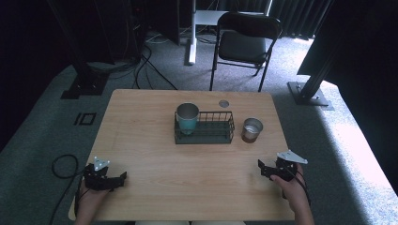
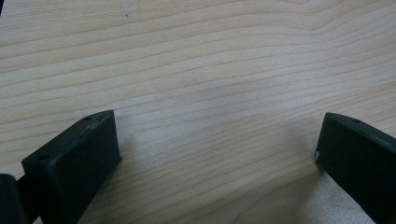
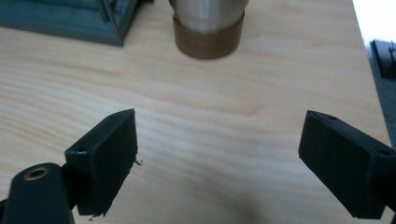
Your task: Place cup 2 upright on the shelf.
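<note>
Table point(image 1: 155, 154), high view: teal cup point(image 1: 187, 118) stands in the wire basket point(image 1: 220, 133); brown-based steel cup point(image 1: 251, 129) stands just beside the basket, likely not yet loaded. Left gripper point(image 1: 119, 177) and right gripper point(image 1: 262, 165) rest near the near corners, bare wood between.

Left gripper view: jaws wide, empty, over bare table.

Right gripper view: jaws wide, empty; steel cup ahead, path unobstructed, table edge near on its right.

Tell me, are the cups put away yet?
One is: the teal cup stands in the rack. The brown cup sits on the table beside it. Nothing is in hand: the left gripper and right gripper are open, near the front edge.
</note>
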Tool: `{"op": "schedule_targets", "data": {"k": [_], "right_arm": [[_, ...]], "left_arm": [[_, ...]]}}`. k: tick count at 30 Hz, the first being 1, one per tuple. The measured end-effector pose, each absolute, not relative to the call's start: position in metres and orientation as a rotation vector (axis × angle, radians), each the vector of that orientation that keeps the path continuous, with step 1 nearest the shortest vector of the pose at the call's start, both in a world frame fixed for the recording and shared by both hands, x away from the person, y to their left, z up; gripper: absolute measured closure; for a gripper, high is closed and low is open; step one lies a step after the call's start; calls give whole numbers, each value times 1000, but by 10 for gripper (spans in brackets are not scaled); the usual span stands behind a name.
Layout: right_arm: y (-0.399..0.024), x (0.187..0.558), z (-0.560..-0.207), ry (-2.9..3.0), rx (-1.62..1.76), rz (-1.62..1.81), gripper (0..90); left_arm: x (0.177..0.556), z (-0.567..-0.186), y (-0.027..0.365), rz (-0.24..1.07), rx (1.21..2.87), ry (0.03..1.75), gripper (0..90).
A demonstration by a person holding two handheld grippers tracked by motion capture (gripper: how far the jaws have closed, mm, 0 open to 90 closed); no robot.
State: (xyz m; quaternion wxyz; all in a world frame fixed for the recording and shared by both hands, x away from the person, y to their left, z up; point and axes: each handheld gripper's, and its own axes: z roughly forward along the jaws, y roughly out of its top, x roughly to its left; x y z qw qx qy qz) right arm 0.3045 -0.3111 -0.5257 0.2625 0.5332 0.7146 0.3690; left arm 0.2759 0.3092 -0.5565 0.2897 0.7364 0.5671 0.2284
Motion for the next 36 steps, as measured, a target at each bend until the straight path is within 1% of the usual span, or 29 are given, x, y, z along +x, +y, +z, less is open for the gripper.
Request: {"op": "schedule_targets", "data": {"k": [20,36], "right_arm": [[-300,340,-506,1872,1332,1088,114],[-297,368,-509,1854,1336,1118,114]], "left_arm": [[276,-557,309,608,1963,1515,3],[276,-557,309,608,1963,1515,3]]}}
